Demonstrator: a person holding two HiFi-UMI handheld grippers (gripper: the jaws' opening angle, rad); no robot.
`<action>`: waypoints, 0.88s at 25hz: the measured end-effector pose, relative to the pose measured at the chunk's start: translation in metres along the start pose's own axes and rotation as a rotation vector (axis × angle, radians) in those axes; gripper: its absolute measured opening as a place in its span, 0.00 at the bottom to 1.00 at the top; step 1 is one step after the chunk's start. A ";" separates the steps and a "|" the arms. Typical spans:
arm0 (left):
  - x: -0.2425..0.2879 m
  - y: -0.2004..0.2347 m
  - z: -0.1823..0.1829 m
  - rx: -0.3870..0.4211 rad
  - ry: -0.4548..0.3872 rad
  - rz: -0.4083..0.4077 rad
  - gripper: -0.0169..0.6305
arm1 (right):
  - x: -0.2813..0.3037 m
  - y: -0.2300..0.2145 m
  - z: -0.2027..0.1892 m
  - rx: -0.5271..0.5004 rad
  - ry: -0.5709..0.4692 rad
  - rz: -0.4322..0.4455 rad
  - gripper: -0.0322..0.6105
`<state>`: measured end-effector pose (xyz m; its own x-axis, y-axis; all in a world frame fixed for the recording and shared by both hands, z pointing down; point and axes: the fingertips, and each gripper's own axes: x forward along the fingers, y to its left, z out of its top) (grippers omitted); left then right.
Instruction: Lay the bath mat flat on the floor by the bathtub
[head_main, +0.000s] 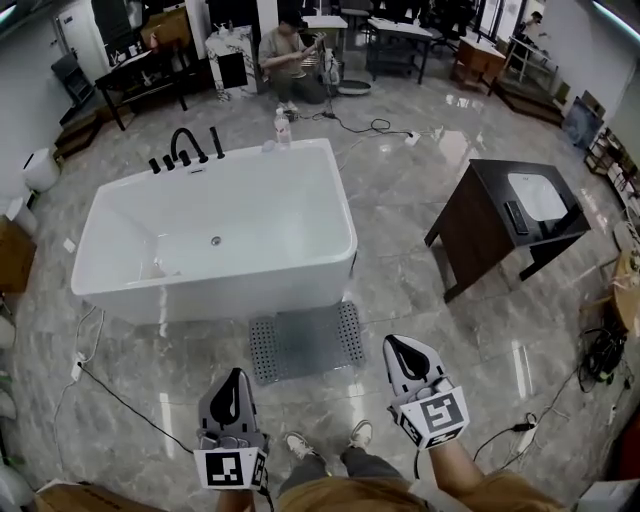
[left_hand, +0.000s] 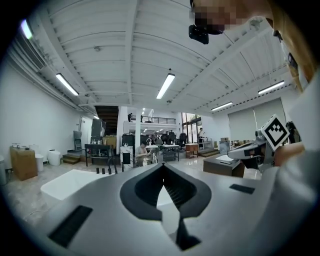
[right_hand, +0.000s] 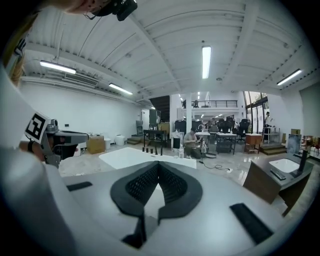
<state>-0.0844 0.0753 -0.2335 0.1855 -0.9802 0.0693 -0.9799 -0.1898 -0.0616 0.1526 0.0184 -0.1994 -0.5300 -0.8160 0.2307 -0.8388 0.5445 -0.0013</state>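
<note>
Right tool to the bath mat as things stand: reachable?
Probably yes. The bath mat lies flat on the floor by the bathtub, nothing between it and the right tool. That tool is shut, empty and aimed about level, so it must tip down first.

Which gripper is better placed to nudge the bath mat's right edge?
Probably right: the right gripper appears nearest the bath mat's right edge; the left gripper is by its left corner. Both shut, empty.
</note>
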 end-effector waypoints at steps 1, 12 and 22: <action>-0.003 -0.001 0.010 0.006 -0.016 0.000 0.03 | -0.005 -0.001 0.009 -0.004 -0.017 -0.003 0.05; -0.033 -0.011 0.089 0.070 -0.154 0.030 0.03 | -0.071 -0.031 0.073 -0.049 -0.147 -0.051 0.05; -0.079 -0.014 0.113 0.079 -0.214 0.091 0.03 | -0.116 -0.043 0.101 -0.069 -0.217 -0.051 0.05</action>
<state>-0.0768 0.1488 -0.3507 0.1166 -0.9815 -0.1520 -0.9861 -0.0961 -0.1358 0.2373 0.0702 -0.3241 -0.5075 -0.8615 0.0141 -0.8587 0.5071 0.0734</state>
